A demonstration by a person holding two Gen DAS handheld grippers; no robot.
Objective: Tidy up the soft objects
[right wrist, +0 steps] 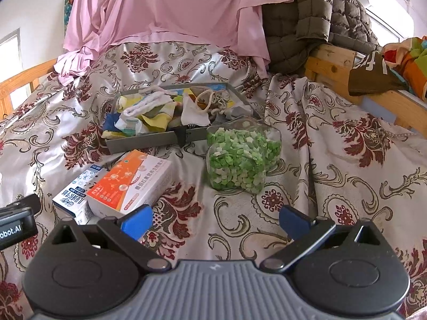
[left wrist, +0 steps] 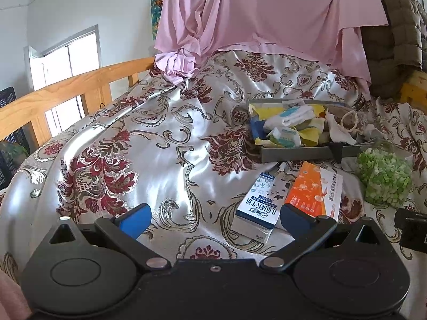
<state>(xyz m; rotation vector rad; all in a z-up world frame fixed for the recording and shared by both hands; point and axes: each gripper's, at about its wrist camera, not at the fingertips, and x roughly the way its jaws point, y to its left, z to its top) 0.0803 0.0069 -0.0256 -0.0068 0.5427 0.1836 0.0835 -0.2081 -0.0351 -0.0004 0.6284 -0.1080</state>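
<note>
Two cartons, a blue-white milk box and an orange box, are seen side by side at lower left of the right wrist view, long axes running toward upper right, between the grippers and a grey tray. Soft cloths are heaped in the tray at centre; a bag of green pieces rests just right of it. Left gripper and right gripper are spread wide, empty.

I see a glossy satin bedspread, a matt grey tray of soft cloth pieces, smooth cardboard boxes, and a varnished wooden rail.
</note>
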